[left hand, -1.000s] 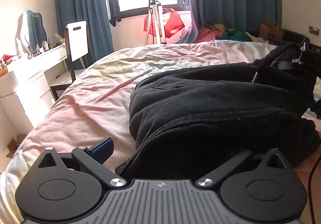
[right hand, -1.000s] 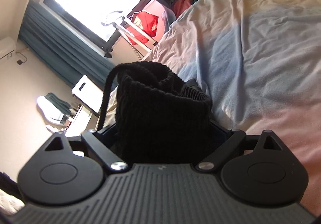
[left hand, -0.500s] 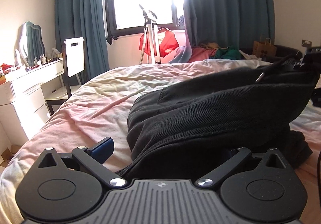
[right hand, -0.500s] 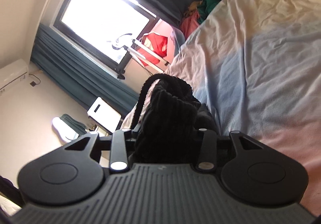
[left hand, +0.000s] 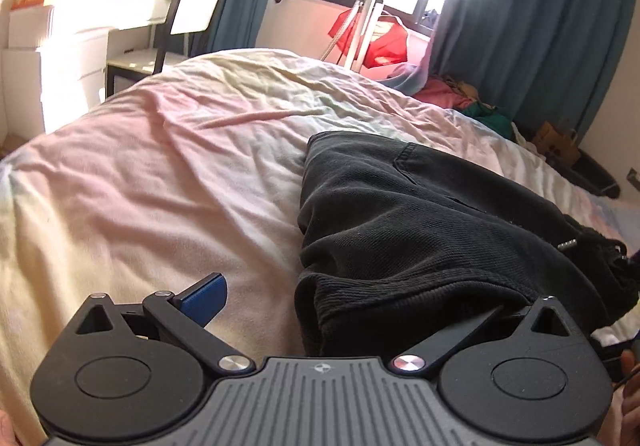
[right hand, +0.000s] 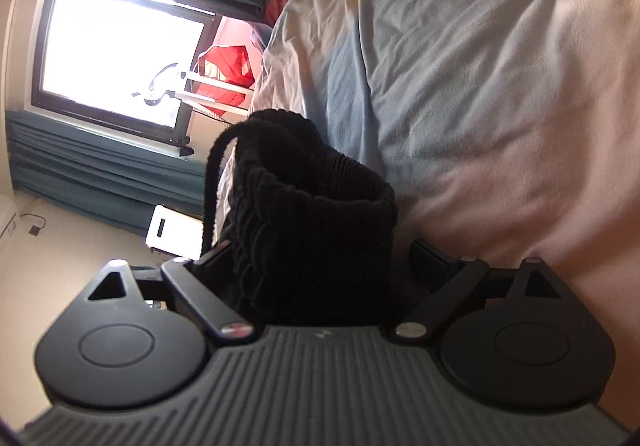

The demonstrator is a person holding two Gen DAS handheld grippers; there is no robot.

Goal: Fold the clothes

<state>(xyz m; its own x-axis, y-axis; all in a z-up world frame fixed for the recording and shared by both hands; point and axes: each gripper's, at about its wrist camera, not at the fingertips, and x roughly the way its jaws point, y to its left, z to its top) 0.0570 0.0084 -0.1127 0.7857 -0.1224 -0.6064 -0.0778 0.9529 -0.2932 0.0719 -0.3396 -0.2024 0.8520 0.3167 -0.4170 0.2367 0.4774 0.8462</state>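
The black trousers (left hand: 420, 230) lie doubled over on the pastel bedsheet (left hand: 160, 174), so one fold looks made; squaring and a further fold seem left. The left gripper (left hand: 360, 310) stands spread wide, one blue pad (left hand: 202, 298) bare, cloth bunched between its fingers. The right gripper (right hand: 316, 266), also spread, has the ribbed waistband (right hand: 308, 206) and drawcord (right hand: 214, 182) between its fingers; real grip I cannot tell

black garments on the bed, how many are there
1: black pants lying on the bedsheet, its ribbed waistband bunched between the right gripper's jaws. More could be hidden under it.
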